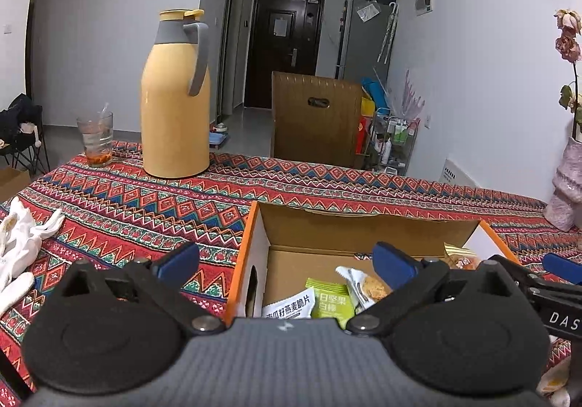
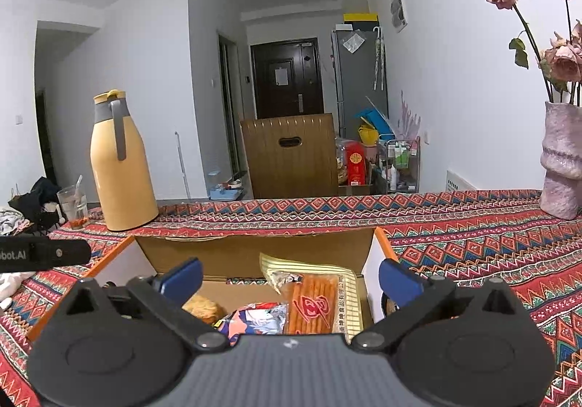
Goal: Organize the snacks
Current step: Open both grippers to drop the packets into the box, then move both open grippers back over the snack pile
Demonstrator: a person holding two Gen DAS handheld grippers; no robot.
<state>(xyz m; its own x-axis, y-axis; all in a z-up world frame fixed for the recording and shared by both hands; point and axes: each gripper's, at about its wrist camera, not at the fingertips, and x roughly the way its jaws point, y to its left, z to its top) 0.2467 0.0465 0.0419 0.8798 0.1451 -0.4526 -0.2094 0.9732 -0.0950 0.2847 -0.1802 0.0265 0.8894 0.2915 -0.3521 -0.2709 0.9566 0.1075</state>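
- My left gripper [image 1: 287, 263] hangs with its jaws spread wide and nothing between them, straddling the left wall of the cardboard box [image 1: 356, 228].
- My right gripper [image 2: 291, 279] is spread wide too, holding nothing, over the box's right half.
- The snack packets [image 2: 320, 301] lie inside the box: green packet [image 1: 329, 299], orange-stick pack, others.
- The box sits on the patterned tablecloth [image 1: 145, 203], the yellow thermos [image 1: 176, 97] well behind it.

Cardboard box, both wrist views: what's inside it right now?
The cardboard box holds snack packs: a green nut bar, a white oat-crisp packet, an orange stick-snack bag and a colourful foil pack. The gripper bodies cover the box's near part.
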